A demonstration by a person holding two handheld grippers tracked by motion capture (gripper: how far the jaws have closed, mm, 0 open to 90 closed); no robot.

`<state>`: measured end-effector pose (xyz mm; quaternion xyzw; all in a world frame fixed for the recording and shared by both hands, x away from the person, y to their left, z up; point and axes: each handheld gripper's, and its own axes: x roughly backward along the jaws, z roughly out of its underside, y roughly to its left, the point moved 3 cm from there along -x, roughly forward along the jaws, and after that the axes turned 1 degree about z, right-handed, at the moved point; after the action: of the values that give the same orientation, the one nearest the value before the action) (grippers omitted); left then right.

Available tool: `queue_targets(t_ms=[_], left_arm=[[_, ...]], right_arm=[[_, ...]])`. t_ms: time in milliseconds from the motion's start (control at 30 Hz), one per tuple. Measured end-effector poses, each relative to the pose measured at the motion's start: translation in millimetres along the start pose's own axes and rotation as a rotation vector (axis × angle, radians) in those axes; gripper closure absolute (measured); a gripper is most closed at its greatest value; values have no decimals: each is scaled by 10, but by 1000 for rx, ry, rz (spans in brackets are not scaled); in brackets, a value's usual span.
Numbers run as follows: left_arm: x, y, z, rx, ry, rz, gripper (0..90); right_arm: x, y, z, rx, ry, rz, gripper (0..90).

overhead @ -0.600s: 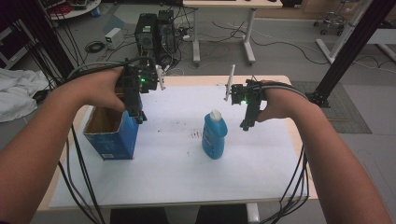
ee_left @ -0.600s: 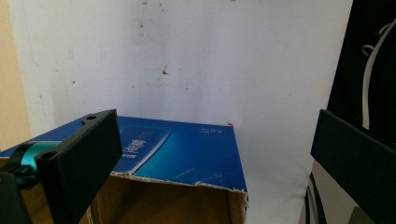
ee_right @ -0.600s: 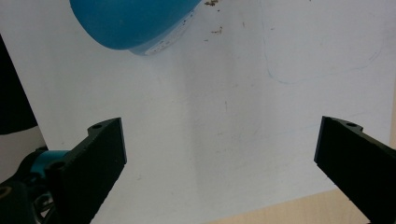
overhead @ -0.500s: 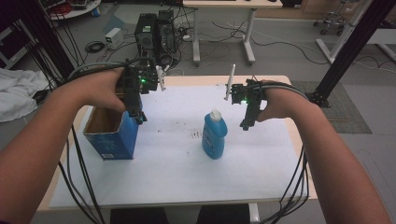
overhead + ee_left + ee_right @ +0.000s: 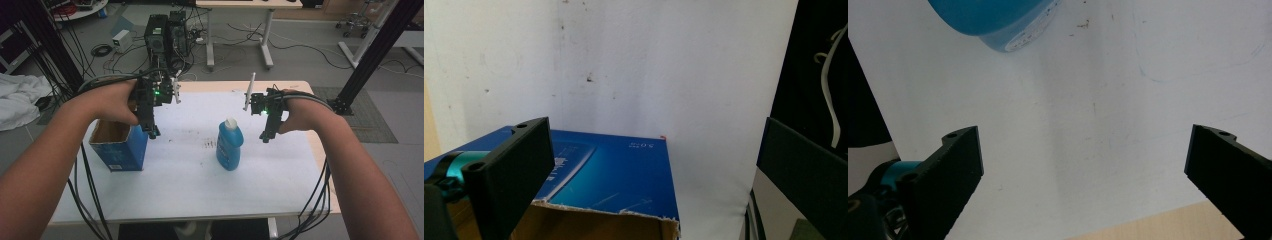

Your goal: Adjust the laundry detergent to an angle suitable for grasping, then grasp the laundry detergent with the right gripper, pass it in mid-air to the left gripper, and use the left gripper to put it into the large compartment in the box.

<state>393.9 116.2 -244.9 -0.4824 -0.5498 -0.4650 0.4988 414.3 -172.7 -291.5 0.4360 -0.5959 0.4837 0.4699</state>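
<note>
on the white table (image 5: 190,175), both hand-held grippers gape empty beside open blue box (image 5: 119,145) and bottle (image 5: 229,145).

— What is sitting on the left side of the table?
— A blue cardboard box (image 5: 120,147) is standing upright, its torn top gaping open, brown inside.
— And nearer the middle?
— A blue plastic bottle with a white cap (image 5: 229,145) is standing upright, well apart from the box, resting on the white tabletop.
</note>
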Motion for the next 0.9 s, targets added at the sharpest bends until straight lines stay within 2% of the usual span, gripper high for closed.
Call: queue_targets(t_ms=[500,667,900], left_arm=[[2,57,79,11,-4,-6,17],[-26,66,92,20,-19,-7,17],[-135,48,113,24,-27,-16,17]], right_arm=[[-52,-25,-50,4,7,-3,12],[-67,-30,-24,-20,8,1,12],[-97,-21,52,-66,-43,11,12]])
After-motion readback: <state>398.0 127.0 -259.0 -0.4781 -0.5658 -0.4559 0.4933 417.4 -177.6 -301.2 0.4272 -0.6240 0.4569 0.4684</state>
